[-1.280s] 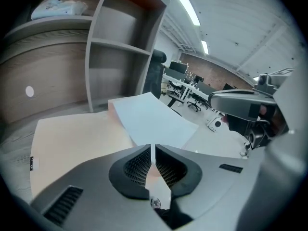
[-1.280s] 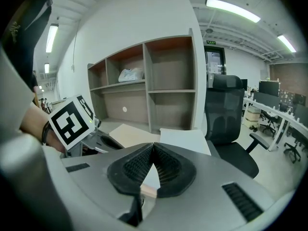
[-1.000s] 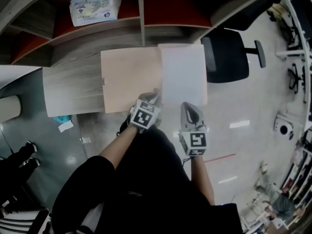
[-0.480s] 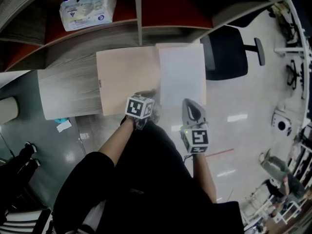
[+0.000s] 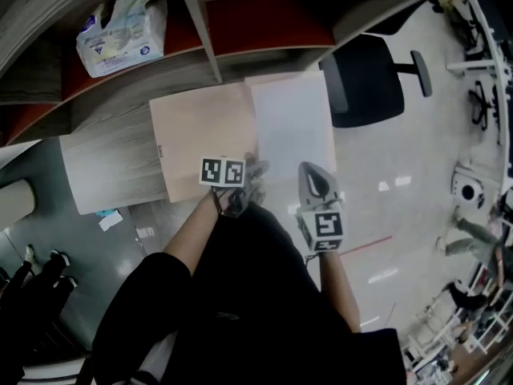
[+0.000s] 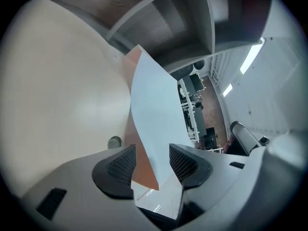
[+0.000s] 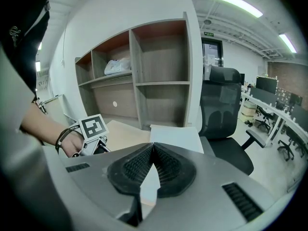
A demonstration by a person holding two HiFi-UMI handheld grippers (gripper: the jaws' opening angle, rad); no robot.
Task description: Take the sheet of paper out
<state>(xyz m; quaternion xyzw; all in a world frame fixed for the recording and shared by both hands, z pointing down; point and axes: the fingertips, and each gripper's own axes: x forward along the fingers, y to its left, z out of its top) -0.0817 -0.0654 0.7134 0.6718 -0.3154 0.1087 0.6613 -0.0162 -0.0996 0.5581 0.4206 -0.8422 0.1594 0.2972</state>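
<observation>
On the grey wooden desk (image 5: 112,163) before the shelf unit (image 5: 264,14), we see a beige folder (image 5: 204,139) lying flat, with the white sheet of paper (image 5: 292,127) lying along its right side. A thin beige strip shows past the sheet's far edge. We find the left gripper (image 5: 253,169) at the near edge, where folder and sheet meet. In the left gripper view its jaws are opening. The sheet's corner and a brown leaf of the folder stand between the two ribbed pads, and neither pad presses on them, so this tool is released. The right gripper (image 5: 311,172) sits at the sheet's near edge, just right of the left one. In the right gripper view its pads are clenched together with a sliver of the white sheet caught between them, so we read this tool as grasping the sheet. Beyond its jaws the rest of the sheet lies flat on the desk. A black office chair (image 5: 369,79) stands on the pale floor (image 5: 401,191) to the right of the desk, near the sheet's far right corner. A soft white pack (image 5: 120,26) rests in the left compartment of the shelf unit.
</observation>
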